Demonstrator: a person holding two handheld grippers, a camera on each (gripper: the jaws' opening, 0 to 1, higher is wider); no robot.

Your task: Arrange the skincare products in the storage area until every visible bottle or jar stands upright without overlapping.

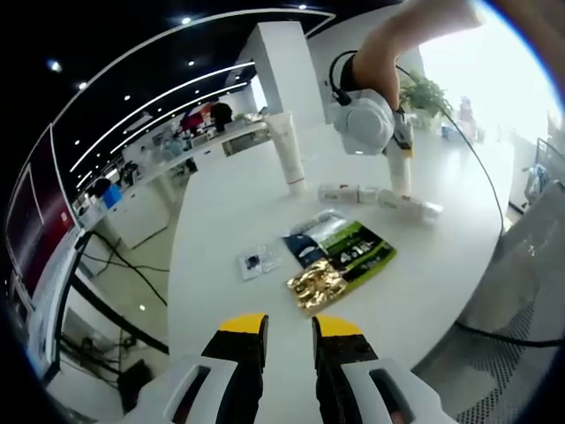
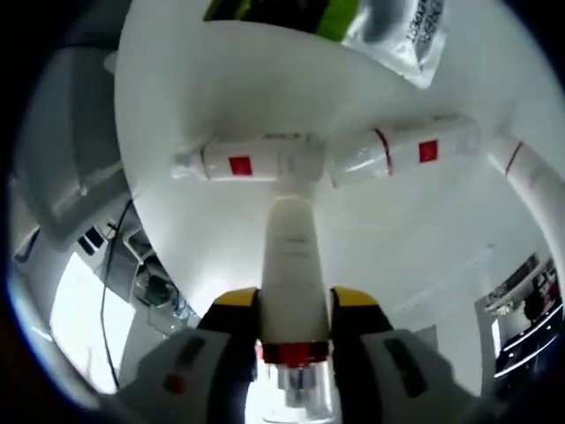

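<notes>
My right gripper (image 2: 293, 305) is shut on a white tube (image 2: 291, 238) with a red band and clear cap near the jaws. The tube's far end meets the table right by two white tubes with red squares, one lying left (image 2: 252, 162) and one lying right (image 2: 408, 150). In the left gripper view a hand holds that right gripper (image 1: 402, 152) over the held tube (image 1: 401, 175), with the lying tubes (image 1: 388, 200) beside it. A tall white tube (image 1: 290, 150) stands upright at the far side. My left gripper (image 1: 290, 336) hovers open over the near table, holding nothing.
Green, gold and blue sachets (image 1: 340, 256) lie mid-table, with a small flat packet (image 1: 259, 261) to their left. The round white table (image 1: 221, 203) drops off to the floor and cables on the left. The tall tube (image 2: 521, 168) rises at the right gripper view's right edge.
</notes>
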